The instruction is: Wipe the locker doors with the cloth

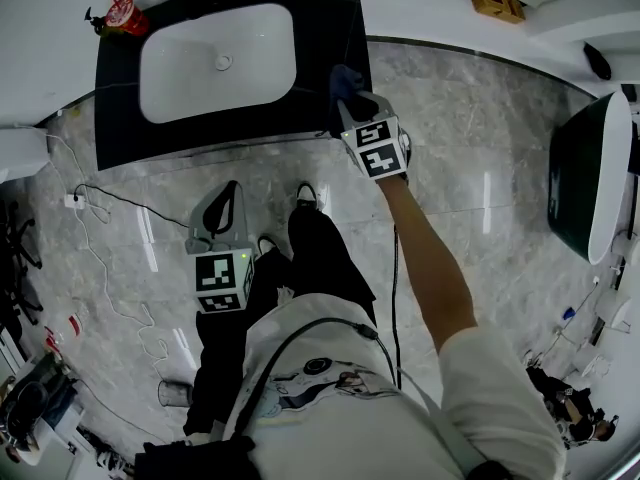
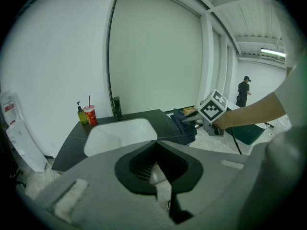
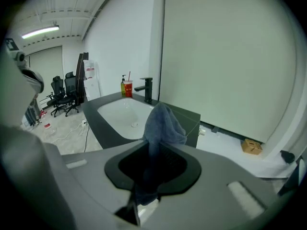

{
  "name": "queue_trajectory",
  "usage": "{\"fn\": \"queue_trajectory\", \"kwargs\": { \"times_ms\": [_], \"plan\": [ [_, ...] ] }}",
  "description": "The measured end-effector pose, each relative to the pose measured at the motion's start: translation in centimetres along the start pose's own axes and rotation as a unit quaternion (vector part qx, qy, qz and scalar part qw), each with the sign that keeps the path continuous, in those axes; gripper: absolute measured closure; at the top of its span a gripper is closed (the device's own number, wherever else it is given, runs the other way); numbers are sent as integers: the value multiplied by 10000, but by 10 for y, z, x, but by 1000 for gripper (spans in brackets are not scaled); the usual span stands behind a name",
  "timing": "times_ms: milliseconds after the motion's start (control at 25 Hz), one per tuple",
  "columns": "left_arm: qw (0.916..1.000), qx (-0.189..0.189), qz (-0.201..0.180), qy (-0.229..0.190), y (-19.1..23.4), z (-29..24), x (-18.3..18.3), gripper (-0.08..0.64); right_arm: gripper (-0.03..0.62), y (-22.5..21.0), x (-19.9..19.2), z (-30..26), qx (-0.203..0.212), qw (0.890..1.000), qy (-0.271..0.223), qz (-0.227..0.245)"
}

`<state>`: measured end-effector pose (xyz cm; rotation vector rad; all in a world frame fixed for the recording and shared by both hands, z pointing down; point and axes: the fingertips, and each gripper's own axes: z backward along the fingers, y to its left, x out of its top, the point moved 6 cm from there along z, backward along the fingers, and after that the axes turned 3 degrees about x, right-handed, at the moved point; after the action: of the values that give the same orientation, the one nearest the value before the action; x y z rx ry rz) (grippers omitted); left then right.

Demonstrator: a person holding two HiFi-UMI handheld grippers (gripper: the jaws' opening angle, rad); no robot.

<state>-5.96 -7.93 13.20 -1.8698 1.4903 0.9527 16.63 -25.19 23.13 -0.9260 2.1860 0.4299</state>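
Note:
A blue cloth [image 1: 345, 80] hangs bunched at the right edge of the black counter [image 1: 120, 118]. My right gripper [image 1: 350, 103] is shut on it. In the right gripper view the cloth [image 3: 163, 121] rises out of the jaws in a peak, in front of the white basin [image 3: 122, 114]. The left gripper view shows the same cloth [image 2: 184, 126] draped over the counter's corner, with the right gripper's marker cube beside it. My left gripper [image 1: 230, 193] hangs low by the person's leg, well short of the counter. Its jaws meet, with nothing between them [image 2: 156, 145].
A red cup [image 1: 125, 13] and a soap bottle [image 2: 81, 114] stand at the counter's far left, a black faucet [image 3: 146, 89] behind the basin. A large pale panel [image 3: 230, 56] covers the wall. Cables [image 1: 100, 258] lie left, a dark tub [image 1: 590, 178] right, a cardboard box [image 1: 497, 5] behind.

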Motion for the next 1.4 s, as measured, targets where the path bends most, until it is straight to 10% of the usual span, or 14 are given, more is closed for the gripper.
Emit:
{"fn": "queue_trajectory", "kwargs": {
  "times_ms": [760, 1400],
  "plan": [
    [9986, 236, -179, -429, 56, 116, -116, 558, 526, 141, -36, 140, -707, 9905, -1149, 260],
    [9956, 570, -171, -718, 35, -41, -300, 558, 525, 124, -183, 27, -834, 9686, -2065, 1107]
  ]
}}
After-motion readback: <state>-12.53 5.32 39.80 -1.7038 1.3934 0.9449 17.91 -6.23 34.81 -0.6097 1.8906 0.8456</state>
